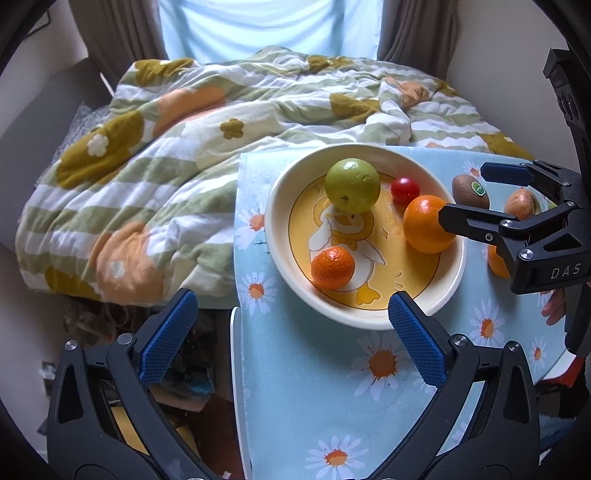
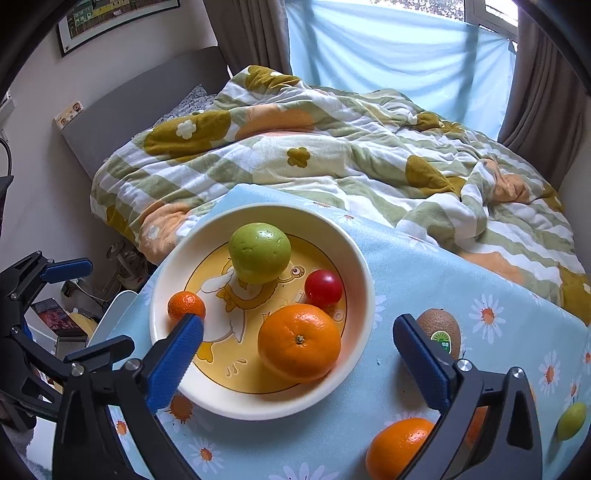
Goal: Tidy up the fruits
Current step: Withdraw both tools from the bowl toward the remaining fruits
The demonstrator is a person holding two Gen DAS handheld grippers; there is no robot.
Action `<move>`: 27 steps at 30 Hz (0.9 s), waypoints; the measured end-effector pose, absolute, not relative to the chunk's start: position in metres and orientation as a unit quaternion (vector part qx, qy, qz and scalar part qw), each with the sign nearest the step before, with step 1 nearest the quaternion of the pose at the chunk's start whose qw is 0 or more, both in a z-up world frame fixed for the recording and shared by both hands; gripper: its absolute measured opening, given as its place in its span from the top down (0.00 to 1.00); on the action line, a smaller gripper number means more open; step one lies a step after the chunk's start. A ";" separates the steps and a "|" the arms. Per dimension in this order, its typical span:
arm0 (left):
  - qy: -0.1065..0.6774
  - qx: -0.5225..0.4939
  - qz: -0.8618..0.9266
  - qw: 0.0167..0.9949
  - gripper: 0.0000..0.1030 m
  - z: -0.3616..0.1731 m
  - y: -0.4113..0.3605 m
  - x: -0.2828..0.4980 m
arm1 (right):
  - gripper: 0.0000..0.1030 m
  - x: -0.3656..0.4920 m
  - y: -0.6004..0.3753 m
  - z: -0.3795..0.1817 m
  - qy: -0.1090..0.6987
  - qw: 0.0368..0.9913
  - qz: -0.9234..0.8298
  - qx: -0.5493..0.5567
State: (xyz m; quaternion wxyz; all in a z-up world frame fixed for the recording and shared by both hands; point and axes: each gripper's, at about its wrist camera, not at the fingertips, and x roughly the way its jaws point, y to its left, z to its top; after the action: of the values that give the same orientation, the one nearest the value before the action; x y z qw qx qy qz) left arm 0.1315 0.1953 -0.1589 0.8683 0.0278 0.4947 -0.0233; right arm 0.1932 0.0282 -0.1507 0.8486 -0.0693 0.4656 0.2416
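Cream bowl (image 2: pixel 354 258) holds four fruits (two orange)

Quilt (image 2: pixel 332 155): rumpled on the bed, striped green and white with orange and olive flowers.
Curtains (image 2: pixel 535 92): brown-grey drapes on both sides of a pale blue sheer panel (image 1: pixel 266 26).
Headboard (image 2: pixel 140 107): grey, against the white wall.
Framed picture (image 2: pixel 110 18): hangs on the wall above the headboard.
Tablecloth (image 1: pixel 314 387): light blue with white daisies, covers the desk.
Clutter (image 1: pixel 184 369): assorted items on the floor beside the desk, too indistinct to name.
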 end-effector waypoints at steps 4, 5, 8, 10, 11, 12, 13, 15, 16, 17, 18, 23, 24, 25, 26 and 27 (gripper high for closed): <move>0.488 0.037 -0.022 0.872 0.00 -0.148 0.194 0.128 | 0.00 0.187 0.025 -0.139 0.461 0.852 0.240 -0.066; 0.486 0.037 -0.022 0.873 0.00 -0.144 0.194 0.127 | 0.00 0.185 0.024 -0.135 0.461 0.853 0.238 -0.064; 0.478 0.030 -0.028 0.877 0.00 -0.133 0.194 0.123 | 0.00 0.178 0.021 -0.125 0.463 0.853 0.233 -0.056; 0.473 0.027 -0.034 0.880 0.00 -0.127 0.193 0.121 | 0.00 0.170 0.016 -0.116 0.457 0.859 0.223 -0.054; 0.471 0.027 -0.038 0.881 0.00 -0.124 0.192 0.120 | 0.00 0.167 0.014 -0.111 0.455 0.862 0.217 -0.053; 0.469 0.027 -0.042 0.882 0.00 -0.121 0.191 0.118 | 0.00 0.163 0.011 -0.107 0.453 0.865 0.208 -0.053; 0.468 0.026 -0.048 0.882 0.00 -0.118 0.189 0.118 | 0.00 0.159 0.007 -0.102 0.450 0.869 0.200 -0.051; 0.467 0.025 -0.059 0.882 0.00 -0.112 0.186 0.117 | 0.00 0.150 -0.003 -0.092 0.445 0.876 0.181 -0.044; 0.466 0.025 -0.064 0.882 0.00 -0.110 0.183 0.118 | 0.00 0.146 -0.010 -0.087 0.443 0.879 0.171 -0.040; 0.465 0.025 -0.069 0.882 0.00 -0.107 0.179 0.118 | 0.00 0.142 -0.016 -0.082 0.443 0.880 0.164 -0.037; 0.462 0.025 -0.076 0.883 0.00 -0.105 0.176 0.117 | 0.00 0.138 -0.024 -0.078 0.444 0.882 0.154 -0.036; 0.455 0.025 -0.100 0.885 0.00 -0.099 0.150 0.117 | 0.00 0.118 -0.062 -0.066 0.445 0.888 0.115 -0.021; 0.455 0.025 -0.103 0.884 0.00 -0.098 0.145 0.117 | 0.00 0.115 -0.071 -0.066 0.446 0.888 0.108 -0.018; 0.454 0.024 -0.107 0.884 0.00 -0.098 0.138 0.116 | 0.00 0.112 -0.080 -0.066 0.447 0.889 0.100 -0.017; 0.453 0.023 -0.111 0.884 0.00 -0.097 0.130 0.115 | 0.00 0.109 -0.088 -0.067 0.449 0.889 0.092 -0.016; 0.451 0.022 -0.116 0.885 0.00 -0.097 0.123 0.113 | 0.00 0.105 -0.096 -0.067 0.450 0.889 0.086 -0.014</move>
State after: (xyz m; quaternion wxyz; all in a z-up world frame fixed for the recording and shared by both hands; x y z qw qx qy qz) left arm 0.1131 0.1228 -0.0966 0.8846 0.0224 0.4513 -0.1157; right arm 0.1053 -0.0958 -0.0673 0.8890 -0.0142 0.4495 0.0860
